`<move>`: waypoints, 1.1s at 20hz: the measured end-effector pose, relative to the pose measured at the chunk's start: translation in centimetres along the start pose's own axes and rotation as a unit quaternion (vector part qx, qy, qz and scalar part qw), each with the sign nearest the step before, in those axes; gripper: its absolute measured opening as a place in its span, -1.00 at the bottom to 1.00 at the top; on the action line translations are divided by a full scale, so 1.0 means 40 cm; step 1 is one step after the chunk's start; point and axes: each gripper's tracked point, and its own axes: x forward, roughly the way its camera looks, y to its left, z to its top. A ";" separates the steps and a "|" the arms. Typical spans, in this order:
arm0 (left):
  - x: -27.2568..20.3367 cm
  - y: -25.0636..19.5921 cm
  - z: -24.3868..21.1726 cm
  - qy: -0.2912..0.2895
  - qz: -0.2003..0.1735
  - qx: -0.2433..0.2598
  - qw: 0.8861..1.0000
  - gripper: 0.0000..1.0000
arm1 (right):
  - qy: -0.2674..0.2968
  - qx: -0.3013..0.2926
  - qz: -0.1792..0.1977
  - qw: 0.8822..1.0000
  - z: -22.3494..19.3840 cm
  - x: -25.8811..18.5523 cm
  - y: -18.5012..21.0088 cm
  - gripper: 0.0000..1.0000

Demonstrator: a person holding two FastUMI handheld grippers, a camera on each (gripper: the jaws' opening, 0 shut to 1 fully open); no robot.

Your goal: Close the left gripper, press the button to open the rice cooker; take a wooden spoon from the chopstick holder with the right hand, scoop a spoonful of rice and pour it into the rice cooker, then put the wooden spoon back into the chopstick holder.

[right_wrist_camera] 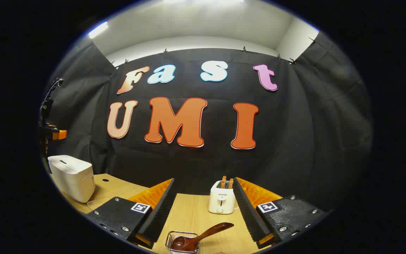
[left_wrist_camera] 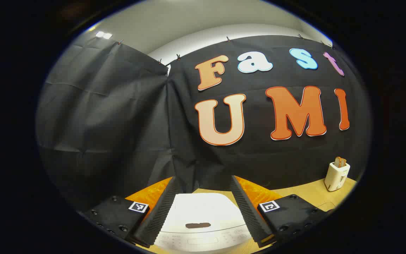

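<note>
Wooden spoon (right_wrist_camera: 200,235) lies tilted in chopstick holder (right_wrist_camera: 183,242), handle up-right.

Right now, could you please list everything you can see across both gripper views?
rice cooker: one, white, lid down, on the table between the left gripper's fingers; at the table's far left in the right gripper view.
toaster: one, white, two brown slices in its slots, at the back of the table.
wooden spoon: one, dark brown, bowl down in the holder, handle leaning right.
chopstick holder: one, wire, at the near table edge.
table: one, light wood.
left gripper: open, above the rice cooker.
right gripper: open, above the chopstick holder.
</note>
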 end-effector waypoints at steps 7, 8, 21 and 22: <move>0.011 -0.032 0.022 -0.011 -0.010 0.000 1.000 0.96 | -0.002 0.007 0.002 1.000 0.005 0.002 -0.006 0.89; 0.012 -0.037 0.023 -0.012 -0.015 0.000 1.000 0.96 | -0.003 0.006 0.001 1.000 0.006 0.002 -0.009 0.89; -0.004 -0.043 0.049 -0.016 -0.028 0.001 0.999 0.96 | 0.007 0.017 -0.022 1.000 -0.001 -0.017 -0.065 0.89; -0.004 -0.041 0.052 -0.016 -0.029 -0.002 0.999 0.96 | 0.007 0.016 -0.025 1.000 0.000 -0.028 -0.067 0.89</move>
